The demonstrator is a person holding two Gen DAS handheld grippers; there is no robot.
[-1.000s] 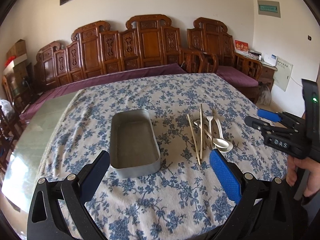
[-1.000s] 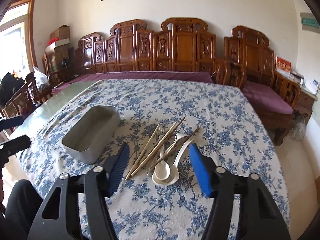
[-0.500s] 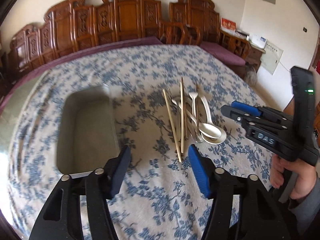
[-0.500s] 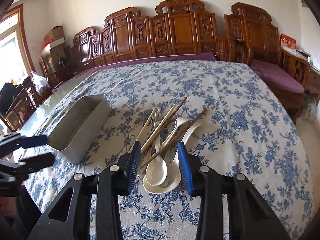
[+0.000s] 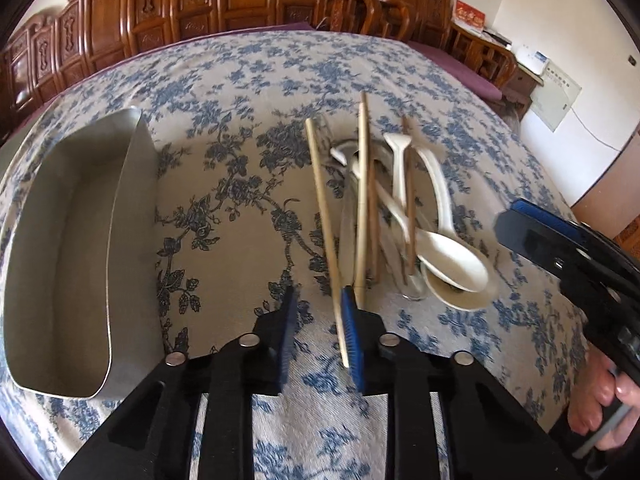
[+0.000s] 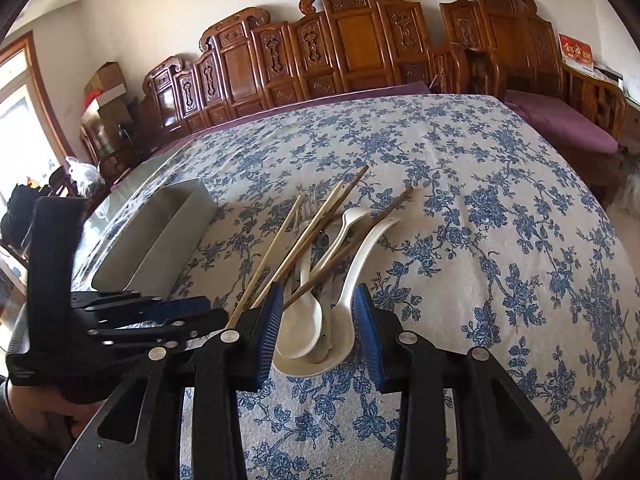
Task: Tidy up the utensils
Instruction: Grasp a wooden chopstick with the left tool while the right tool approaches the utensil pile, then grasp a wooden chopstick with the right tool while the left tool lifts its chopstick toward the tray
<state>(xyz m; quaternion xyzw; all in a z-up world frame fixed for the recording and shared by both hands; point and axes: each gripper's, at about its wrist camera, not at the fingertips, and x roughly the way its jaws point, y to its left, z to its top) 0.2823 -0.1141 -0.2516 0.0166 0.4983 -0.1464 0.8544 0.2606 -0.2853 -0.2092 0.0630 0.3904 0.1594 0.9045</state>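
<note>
Down at the pile's near end, your left hand-held gripper, jaws just narrowing around one chopstick without pinching yet, could nudge the neighbouring spoons askew.

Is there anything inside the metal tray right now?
No, the metal tray shows only its bare inside, while the chopsticks and white spoons lie in a pile on the tablecloth beside it.

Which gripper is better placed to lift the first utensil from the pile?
Left. The left gripper has just been closing with the pale outer chopstick between its pads. The right gripper only straddles the white spoon bowls, gripping nothing.
</note>
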